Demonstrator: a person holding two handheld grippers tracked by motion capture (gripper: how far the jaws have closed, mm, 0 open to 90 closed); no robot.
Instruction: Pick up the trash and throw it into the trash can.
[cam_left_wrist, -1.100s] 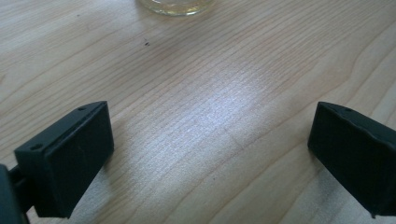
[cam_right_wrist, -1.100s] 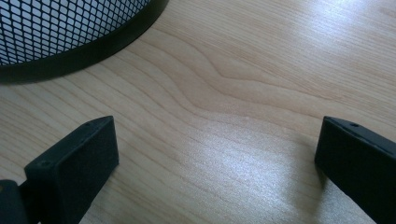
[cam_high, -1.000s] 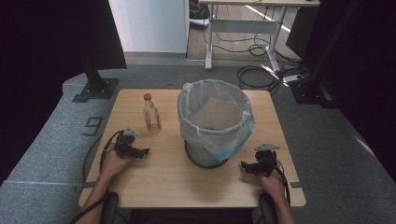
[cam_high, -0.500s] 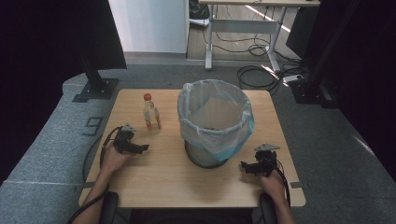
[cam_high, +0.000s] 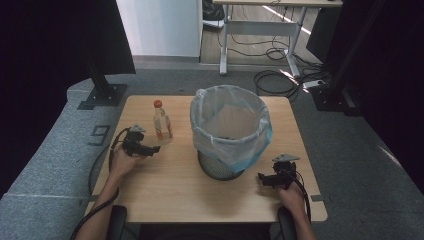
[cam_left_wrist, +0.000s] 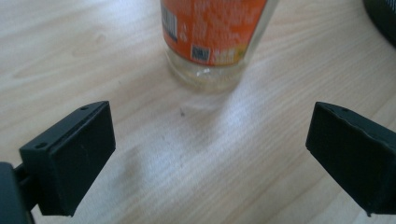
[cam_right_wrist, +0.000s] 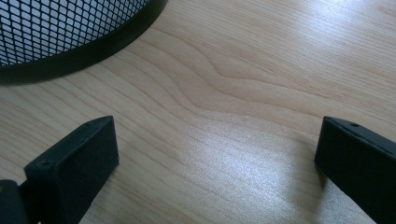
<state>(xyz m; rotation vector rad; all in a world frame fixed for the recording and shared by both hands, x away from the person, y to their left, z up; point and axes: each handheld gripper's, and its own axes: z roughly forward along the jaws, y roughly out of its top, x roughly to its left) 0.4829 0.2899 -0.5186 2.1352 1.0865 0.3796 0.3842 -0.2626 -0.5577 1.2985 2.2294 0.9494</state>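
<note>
Clear bottle (cam_high: 161, 123) — orange label, red cap — upright on table

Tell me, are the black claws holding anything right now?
No, nothing is held. The left gripper is open, with the bottle standing just ahead of its jaws. The right gripper is open over bare table.

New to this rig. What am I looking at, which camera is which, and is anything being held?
No robot here: a person holds a two-jaw hand gripper in each hand. The high view looks down on the wooden table, showing the left gripper and right gripper. The other two cameras ride on the grippers, looking along their black jaws. On the table stand a bottle with an orange label and a mesh bin lined with a bag. Both pairs of jaws are open; nothing is held. The left gripper points at the bottle.
</note>
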